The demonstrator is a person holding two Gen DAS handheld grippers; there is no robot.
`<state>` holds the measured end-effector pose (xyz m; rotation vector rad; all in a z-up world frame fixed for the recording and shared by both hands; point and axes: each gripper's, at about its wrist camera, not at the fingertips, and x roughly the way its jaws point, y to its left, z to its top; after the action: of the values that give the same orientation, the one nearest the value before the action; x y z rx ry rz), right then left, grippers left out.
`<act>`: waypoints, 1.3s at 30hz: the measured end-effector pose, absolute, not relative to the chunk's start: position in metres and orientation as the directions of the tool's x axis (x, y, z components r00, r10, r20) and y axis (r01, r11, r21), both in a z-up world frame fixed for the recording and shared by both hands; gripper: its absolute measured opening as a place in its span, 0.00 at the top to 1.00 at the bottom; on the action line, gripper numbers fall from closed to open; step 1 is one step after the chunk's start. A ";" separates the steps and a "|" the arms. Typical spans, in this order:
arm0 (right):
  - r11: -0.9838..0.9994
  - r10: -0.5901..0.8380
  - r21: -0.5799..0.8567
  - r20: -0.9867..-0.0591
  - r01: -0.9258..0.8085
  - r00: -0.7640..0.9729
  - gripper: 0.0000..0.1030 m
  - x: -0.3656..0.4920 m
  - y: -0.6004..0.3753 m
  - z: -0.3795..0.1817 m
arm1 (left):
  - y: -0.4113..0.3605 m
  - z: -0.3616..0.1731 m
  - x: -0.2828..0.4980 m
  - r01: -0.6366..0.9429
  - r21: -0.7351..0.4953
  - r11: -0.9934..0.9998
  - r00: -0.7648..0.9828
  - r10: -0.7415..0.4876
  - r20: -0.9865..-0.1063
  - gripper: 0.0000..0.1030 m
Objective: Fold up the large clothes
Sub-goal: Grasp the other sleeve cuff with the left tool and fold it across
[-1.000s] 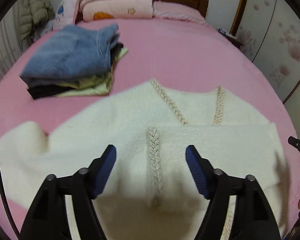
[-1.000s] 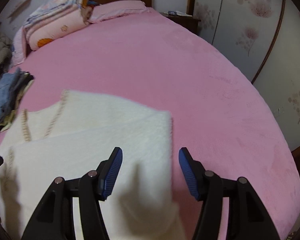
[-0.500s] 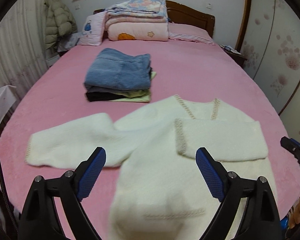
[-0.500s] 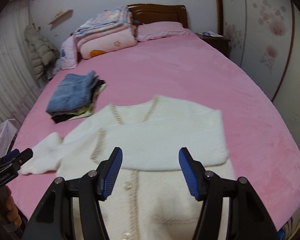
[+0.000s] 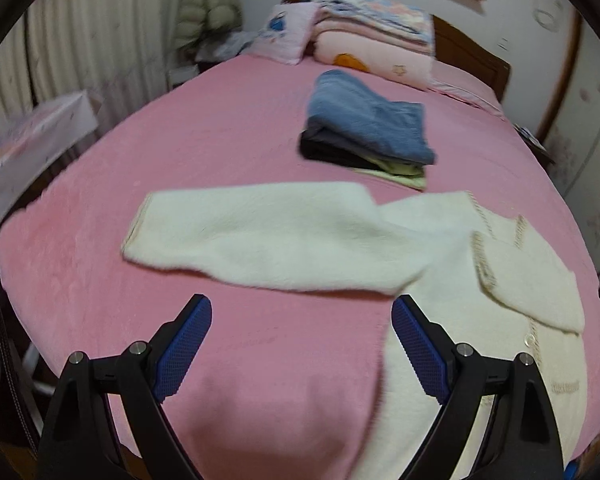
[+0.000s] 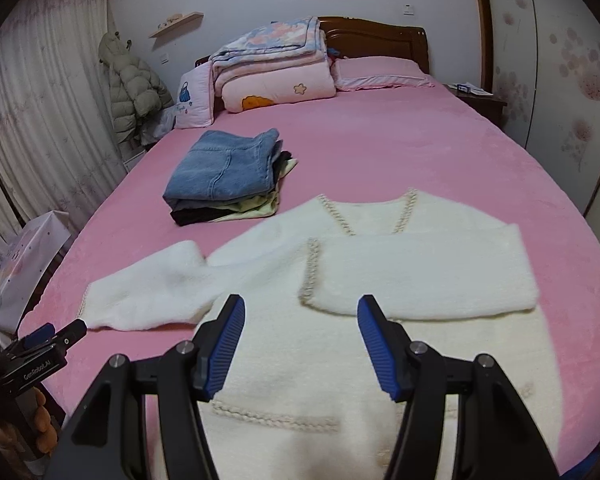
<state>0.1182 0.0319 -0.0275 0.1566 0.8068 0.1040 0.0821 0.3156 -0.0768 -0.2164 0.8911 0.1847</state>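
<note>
A white cardigan (image 6: 380, 344) lies face up on the pink bed (image 6: 380, 148), near its foot edge, which serves as the landmark here. One sleeve (image 6: 420, 276) is folded across the chest of the cardigan; the other sleeve (image 5: 268, 236) stretches out flat to the side, away from the body of the garment. Beyond the cardigan, toward the headboard, sits a stack of folded clothes (image 6: 228, 176) topped by blue denim, and farther still a pile of folded quilts (image 6: 276, 68). The only legible writing is "GenRobot.AI", printed on the black body of the left gripper (image 5: 300, 340) where it shows at the lower left of the right wrist view, with fingertips of the holding hand (image 6: 40, 416) below it. The left gripper tilts downward above bare bedding just beside the outstretched sleeve; its jaws have just been opening and now stand wide, with nothing between the blue fingers (image 5: 184, 344). The right gripper (image 6: 300, 344) tilts downward above the cardigan's front, its fingers (image 6: 380, 352) parted and released, touching no cloth.
</note>
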 end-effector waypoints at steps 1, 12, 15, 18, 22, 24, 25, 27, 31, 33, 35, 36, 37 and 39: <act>0.983 0.155 0.180 -0.712 -0.036 0.685 0.43 0.122 0.038 -0.032 | 0.331 -0.087 0.084 -0.278 -0.132 0.952 0.606 0.067 -0.792 0.12; 0.988 0.151 0.136 -0.791 -0.071 0.592 0.43 0.162 0.099 -0.090 | 0.475 -0.213 0.114 -0.537 -0.427 0.728 0.585 -0.044 -0.810 0.13; 0.989 0.148 0.125 -0.806 -0.079 0.573 0.43 0.167 0.107 -0.101 | 0.496 -0.240 0.121 -0.570 -0.507 0.647 0.608 -0.083 -0.790 0.13; 0.990 0.142 0.113 -0.816 -0.086 0.561 0.43 0.171 0.110 -0.110 | 0.506 -0.248 0.127 -0.571 -0.538 0.619 0.654 -0.052 -0.754 0.13; 0.990 0.138 0.105 -0.826 -0.091 0.547 0.43 0.174 0.112 -0.119 | 0.510 -0.256 0.144 -0.551 -0.567 0.613 0.683 -0.059 -0.728 0.53; 0.990 0.139 0.106 -0.829 -0.091 0.542 0.43 0.174 0.112 -0.123 | 0.513 -0.264 0.157 -0.560 -0.568 0.602 0.662 -0.086 -0.744 0.89; 0.990 0.138 0.106 -0.831 -0.091 0.539 0.43 0.175 0.111 -0.124 | 0.513 -0.264 0.161 -0.565 -0.566 0.600 0.660 -0.083 -0.746 0.90; 0.990 0.143 0.112 -0.835 -0.091 0.531 0.43 0.175 0.109 -0.128 | 0.507 -0.252 0.162 -0.550 -0.565 0.615 0.682 -0.059 -0.729 0.93; 0.988 0.157 0.134 -0.834 -0.081 0.528 0.43 0.175 0.099 -0.129 | 0.475 -0.193 0.163 -0.476 -0.533 0.699 0.737 -0.014 -0.676 0.94; 0.986 0.168 0.152 -0.826 -0.074 0.538 0.43 0.175 0.090 -0.126 | 0.449 -0.156 0.168 -0.390 -0.534 0.750 0.777 -0.043 -0.628 0.94; 0.984 0.176 0.169 -0.816 -0.063 0.551 0.43 0.173 0.079 -0.123 | 0.421 -0.121 0.172 -0.306 -0.523 0.796 0.810 -0.071 -0.582 0.93; 0.982 0.178 0.180 -0.809 -0.053 0.561 0.43 0.171 0.071 -0.121 | 0.403 -0.102 0.175 -0.255 -0.511 0.821 0.824 -0.092 -0.559 0.93; 0.982 0.179 0.186 -0.804 -0.046 0.568 0.43 0.170 0.064 -0.119 | 0.381 -0.084 0.178 -0.195 -0.501 0.843 0.835 -0.126 -0.536 0.93; 0.981 0.170 0.193 -0.794 -0.023 0.584 0.43 0.166 0.046 -0.115 | 0.341 -0.059 0.183 -0.086 -0.491 0.867 0.840 -0.202 -0.503 0.93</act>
<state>0.1663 0.0458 -0.1146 0.1687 0.9413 0.1135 0.1830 0.3409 -0.0586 -0.5257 0.5760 -0.0644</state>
